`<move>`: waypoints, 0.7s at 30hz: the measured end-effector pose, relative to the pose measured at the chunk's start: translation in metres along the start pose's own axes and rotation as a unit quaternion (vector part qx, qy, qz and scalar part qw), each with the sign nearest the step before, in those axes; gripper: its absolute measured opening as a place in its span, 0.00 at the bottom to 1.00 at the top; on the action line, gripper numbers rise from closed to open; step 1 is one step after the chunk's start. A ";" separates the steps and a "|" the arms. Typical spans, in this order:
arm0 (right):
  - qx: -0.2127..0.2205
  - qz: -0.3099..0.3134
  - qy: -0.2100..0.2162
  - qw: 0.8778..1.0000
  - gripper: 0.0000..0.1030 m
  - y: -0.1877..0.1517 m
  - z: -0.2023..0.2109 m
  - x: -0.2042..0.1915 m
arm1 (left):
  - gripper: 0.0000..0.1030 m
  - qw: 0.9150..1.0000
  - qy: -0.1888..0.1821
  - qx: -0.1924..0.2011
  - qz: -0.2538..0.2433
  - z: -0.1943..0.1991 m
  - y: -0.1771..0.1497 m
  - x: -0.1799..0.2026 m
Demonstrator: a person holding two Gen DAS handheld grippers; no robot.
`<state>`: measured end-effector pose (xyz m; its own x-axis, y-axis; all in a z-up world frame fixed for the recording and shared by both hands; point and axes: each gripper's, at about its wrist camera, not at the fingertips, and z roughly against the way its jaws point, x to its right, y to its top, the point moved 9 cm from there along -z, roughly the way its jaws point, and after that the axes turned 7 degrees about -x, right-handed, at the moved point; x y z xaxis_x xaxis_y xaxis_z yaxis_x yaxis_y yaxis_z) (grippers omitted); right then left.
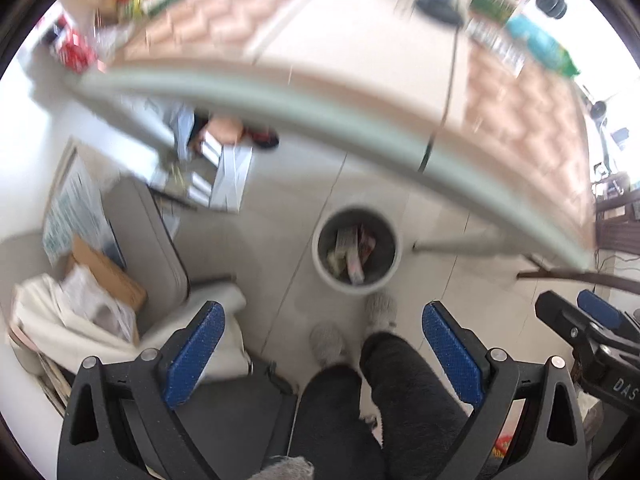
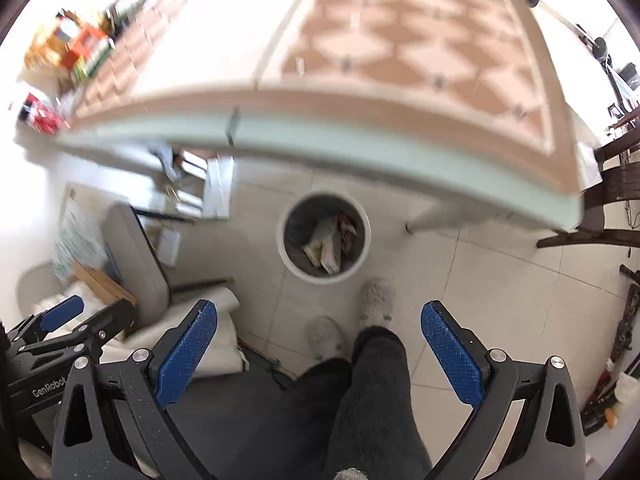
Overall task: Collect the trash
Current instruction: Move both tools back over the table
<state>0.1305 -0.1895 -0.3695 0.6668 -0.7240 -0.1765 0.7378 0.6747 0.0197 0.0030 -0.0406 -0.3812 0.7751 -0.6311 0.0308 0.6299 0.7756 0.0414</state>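
Observation:
A round white bin (image 1: 390, 276) stands on the tiled floor under the table edge, with several wrappers and packets (image 1: 350, 252) inside. It also shows in the right wrist view (image 2: 362, 256) with the trash (image 2: 330, 244) in it. My left gripper (image 1: 323, 316) is open and empty, held above the floor in front of the bin. My right gripper (image 2: 319, 316) is open and empty too. The right gripper (image 1: 592, 320) shows at the right edge of the left wrist view; the left gripper (image 2: 76, 320) shows at the left edge of the right wrist view.
A checked table (image 2: 400, 52) spans the top, with packets and a green bottle (image 1: 548, 46) at its far side. A grey chair (image 1: 148, 240) and boxes (image 1: 104, 272) stand left. The person's legs and slippers (image 1: 380, 312) are below. A dark wooden chair (image 2: 612, 200) stands right.

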 end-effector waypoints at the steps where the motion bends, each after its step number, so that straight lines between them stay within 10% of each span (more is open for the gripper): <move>1: 0.009 -0.003 0.000 1.000 1.00 0.008 0.014 0.001 | 1.00 1.000 -0.001 0.013 -0.002 0.012 0.012 0.005; 10: 0.063 -0.019 0.002 0.998 1.00 0.139 0.096 0.049 | 1.00 0.995 0.058 0.075 -0.022 0.058 0.137 0.058; 21: -0.042 0.149 -0.099 0.983 1.00 0.353 -0.015 0.078 | 1.00 0.991 0.131 0.007 0.011 -0.014 0.268 0.094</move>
<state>0.4418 -0.0059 -0.3911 0.8655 -0.5005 0.0200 0.5009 0.8645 -0.0416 0.2455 0.1079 -0.3813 0.7755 -0.5882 -0.2293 0.6141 0.7871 0.0579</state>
